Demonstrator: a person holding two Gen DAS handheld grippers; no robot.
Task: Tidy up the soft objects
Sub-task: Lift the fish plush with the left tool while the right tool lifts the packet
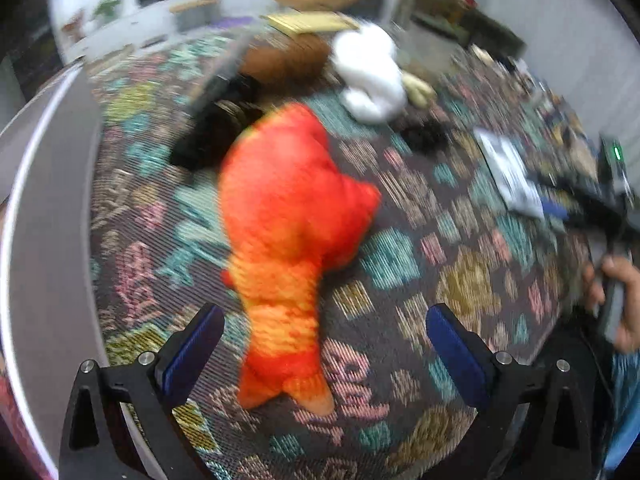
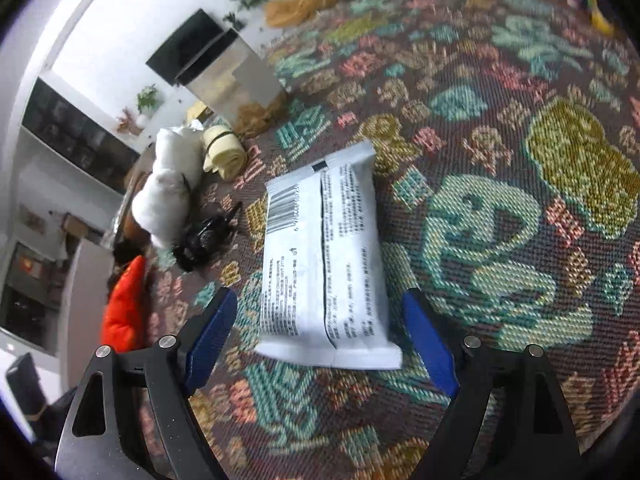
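Left wrist view, blurred by motion: a round counter [image 1: 60,208] covered by a dark woven cloth with teal, pink and mustard patterns [image 1: 440,240]; its bare grey rim curves down the left edge. Toward the left of the counter's middle lies an orange and red plush fish toy [image 1: 288,240], its tail pointing at the camera. The left gripper [image 1: 324,354] has its blue-padded fingers [image 1: 196,352] spread wide, one on each side of the tail, with cloth showing between each pad and the toy. Beyond the fish, toward the far edge, sits a dark object too smeared to name, then a white fluffy soft toy [image 1: 370,76]. At the right edge the right gripper [image 1: 552,210] shows as a dark blur beside a white packet, with the person's right hand [image 1: 616,300] cut off by the frame.

Right wrist view, sharper: at the far left the fish shows only as an orange sliver, partly hidden. Next come the white soft toy, a small black object [image 2: 204,238] hard to make out, and a cream rolled cloth bound with a dark band [image 2: 224,152], with a metal box behind them near the counter's far edge. In the middle lies a white plastic packet printed with a barcode and small text [image 2: 324,256], flat on the cloth. The right gripper's fingers stand well apart, either side of the packet's near end, and I cannot tell whether they touch it.
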